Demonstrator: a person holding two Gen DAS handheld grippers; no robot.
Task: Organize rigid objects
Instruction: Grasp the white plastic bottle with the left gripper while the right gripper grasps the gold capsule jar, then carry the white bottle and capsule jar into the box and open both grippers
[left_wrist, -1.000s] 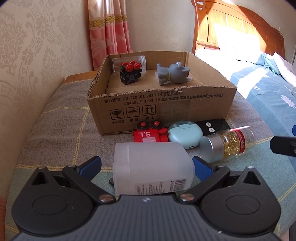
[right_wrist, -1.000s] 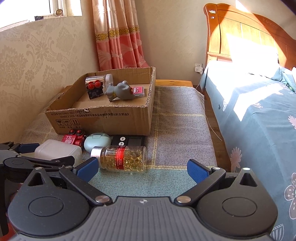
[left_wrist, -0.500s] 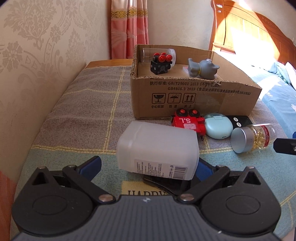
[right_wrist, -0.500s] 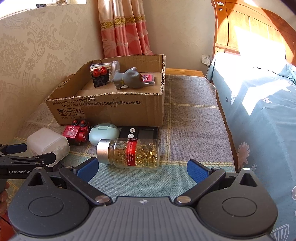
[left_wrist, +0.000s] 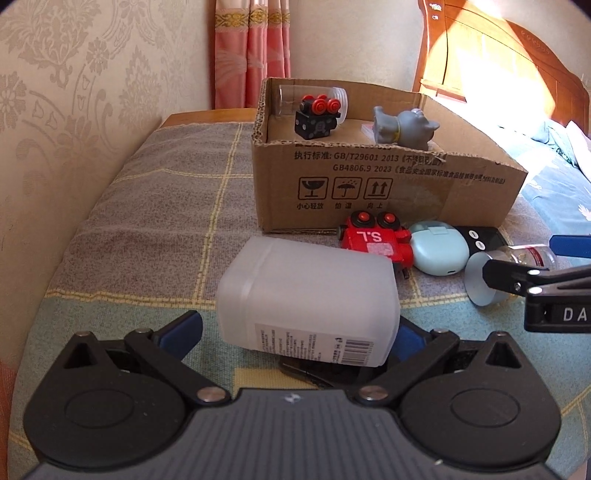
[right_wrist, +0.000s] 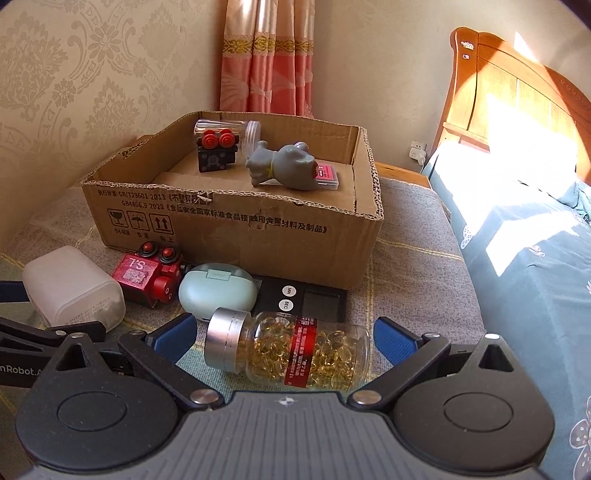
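A cardboard box (left_wrist: 369, 192) stands on the cloth-covered table and holds a black-and-red toy (left_wrist: 317, 116), a clear jar (left_wrist: 291, 99), a grey figure (left_wrist: 402, 129) and a pink case (right_wrist: 327, 175). In front of it lie a white plastic bottle (left_wrist: 310, 299), a red toy (left_wrist: 376, 240), a mint case (left_wrist: 437, 253), a black timer (right_wrist: 310, 299) and a capsule bottle (right_wrist: 291, 349). My left gripper (left_wrist: 295, 328) is open with the white bottle between its fingers. My right gripper (right_wrist: 284, 336) is open around the capsule bottle.
A flat dark object (left_wrist: 317, 373) lies under the white bottle. A wall runs along the left and a curtain (right_wrist: 266, 55) hangs behind. A bed (right_wrist: 535, 240) with a wooden headboard lies to the right of the table.
The left gripper has swung left and tilted, and the white bottle sits skewed between its fingers. The right gripper has moved forward so its fingers flank the capsule bottle.
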